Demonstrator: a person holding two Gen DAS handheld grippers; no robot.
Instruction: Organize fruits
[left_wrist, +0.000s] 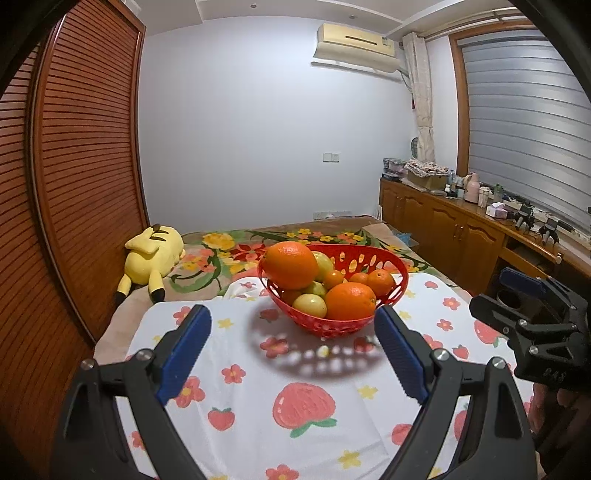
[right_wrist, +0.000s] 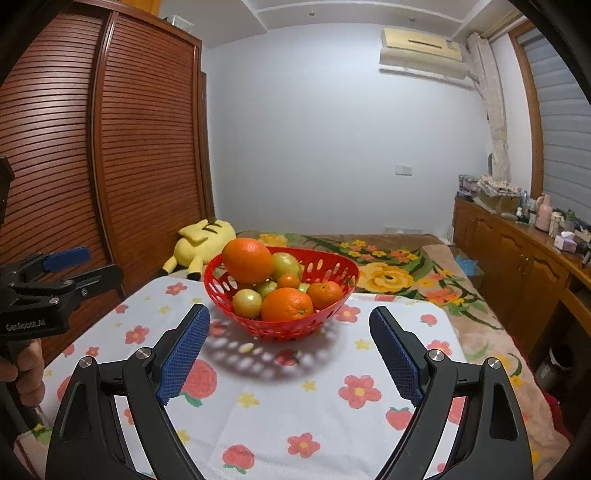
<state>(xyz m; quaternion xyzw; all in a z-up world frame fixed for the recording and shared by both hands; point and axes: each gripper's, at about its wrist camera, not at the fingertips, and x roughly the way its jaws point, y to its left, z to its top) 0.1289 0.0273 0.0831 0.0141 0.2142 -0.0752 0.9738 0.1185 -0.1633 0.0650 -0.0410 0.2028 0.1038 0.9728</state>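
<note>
A red perforated basket (left_wrist: 384, 258) (right_wrist: 332, 264) stands on a white cloth with strawberry and flower prints (left_wrist: 258, 387) (right_wrist: 295, 398). It holds a large orange on top (left_wrist: 291, 264) (right_wrist: 246, 260), another large orange at the front (left_wrist: 350, 300) (right_wrist: 287, 303), small tangerines (left_wrist: 380, 281) (right_wrist: 325, 294) and yellow-green fruits (left_wrist: 310, 305) (right_wrist: 246, 302). My left gripper (left_wrist: 293, 319) is open and empty, just short of the basket. My right gripper (right_wrist: 290, 319) is open and empty, also in front of the basket. Each gripper shows at the edge of the other's view.
A yellow plush toy (left_wrist: 153, 254) (right_wrist: 201, 242) lies behind the cloth on a floral blanket (left_wrist: 221, 254) (right_wrist: 399, 273). A slatted wooden wardrobe (left_wrist: 81, 166) stands on the left. A wooden cabinet with bottles and clutter (left_wrist: 461, 221) (right_wrist: 517, 251) runs along the right.
</note>
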